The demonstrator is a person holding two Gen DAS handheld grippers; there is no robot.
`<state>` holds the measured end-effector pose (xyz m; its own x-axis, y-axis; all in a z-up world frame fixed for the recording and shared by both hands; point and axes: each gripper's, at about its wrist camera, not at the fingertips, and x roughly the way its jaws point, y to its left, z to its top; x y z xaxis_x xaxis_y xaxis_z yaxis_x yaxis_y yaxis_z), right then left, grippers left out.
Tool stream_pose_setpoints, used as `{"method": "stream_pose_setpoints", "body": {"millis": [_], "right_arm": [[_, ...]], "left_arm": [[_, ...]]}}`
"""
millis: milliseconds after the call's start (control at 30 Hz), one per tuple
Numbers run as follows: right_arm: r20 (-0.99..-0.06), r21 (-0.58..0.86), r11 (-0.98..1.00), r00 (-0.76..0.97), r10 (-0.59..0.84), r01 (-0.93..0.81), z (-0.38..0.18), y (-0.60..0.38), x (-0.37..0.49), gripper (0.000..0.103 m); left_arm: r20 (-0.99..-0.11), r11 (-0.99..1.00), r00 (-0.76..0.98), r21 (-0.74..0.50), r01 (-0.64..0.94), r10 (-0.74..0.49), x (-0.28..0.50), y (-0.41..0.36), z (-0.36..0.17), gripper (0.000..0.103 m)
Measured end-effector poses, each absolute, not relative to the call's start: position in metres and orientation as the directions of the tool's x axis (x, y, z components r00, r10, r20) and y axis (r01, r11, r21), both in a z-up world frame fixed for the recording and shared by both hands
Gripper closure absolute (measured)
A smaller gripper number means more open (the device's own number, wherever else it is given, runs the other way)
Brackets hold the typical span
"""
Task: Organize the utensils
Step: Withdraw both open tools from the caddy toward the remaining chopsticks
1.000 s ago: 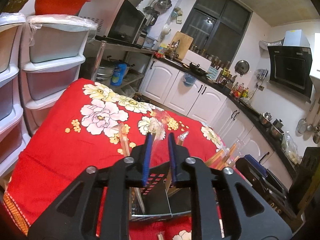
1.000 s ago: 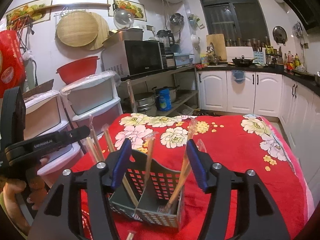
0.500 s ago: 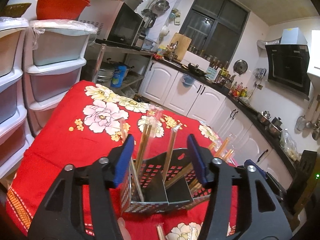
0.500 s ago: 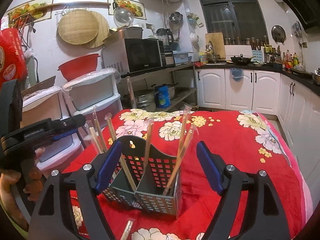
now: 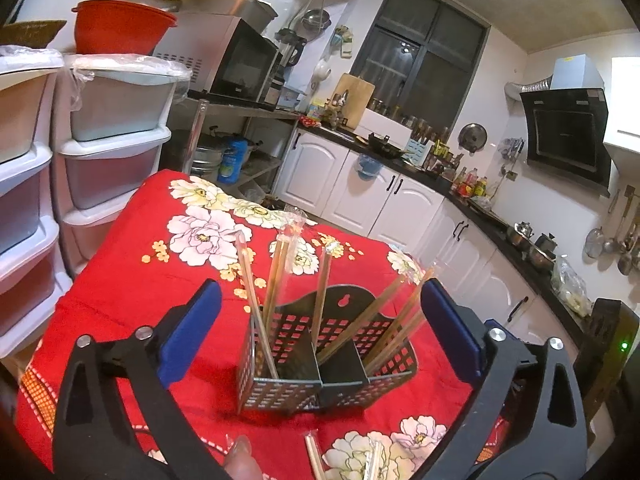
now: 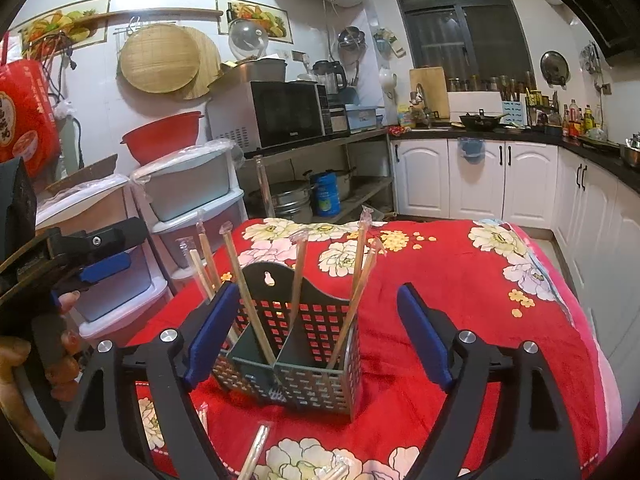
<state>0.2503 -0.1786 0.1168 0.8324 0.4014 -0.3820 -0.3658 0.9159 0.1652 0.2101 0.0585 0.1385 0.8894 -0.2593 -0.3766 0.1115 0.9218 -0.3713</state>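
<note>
Both left gripper (image 5: 320, 320) and right gripper (image 6: 316, 336) hang with jaws just spread wide and empty, framing the perforated utensil caddy (image 5: 326, 364) at frame centre, where wrapped chopsticks (image 5: 280, 276) lean sorted in compartments; more wrapped chopsticks (image 6: 256, 456) wait on the red floral-clothed table (image 6: 460, 280).

Chopsticks (image 5: 320, 304) stand in the caddy (image 5: 320, 376) on the table (image 5: 120, 304)

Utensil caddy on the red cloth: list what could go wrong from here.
1. The wrapped chopsticks lean outward over the caddy rim, so a passing left gripper or right gripper, jaws just opened and empty, may snag them.
2. The caddy sits on soft cloth; a nudge could tip it.
3. Loose chopsticks lie near the front edge and might slide off.
</note>
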Motion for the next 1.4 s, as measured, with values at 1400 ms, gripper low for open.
{"method": "stream_pose_setpoints", "body": {"millis": [1400], "right_arm": [[-0.461, 0.144, 0.922, 0.800, 0.384, -0.360, 0.081, -0.193, 0.197, 0.023]], "left_arm": [[-0.488, 0.908, 0.830, -0.415, 0.050, -0.269, 0.157, 0.067, 0.071, 0.012]]}}
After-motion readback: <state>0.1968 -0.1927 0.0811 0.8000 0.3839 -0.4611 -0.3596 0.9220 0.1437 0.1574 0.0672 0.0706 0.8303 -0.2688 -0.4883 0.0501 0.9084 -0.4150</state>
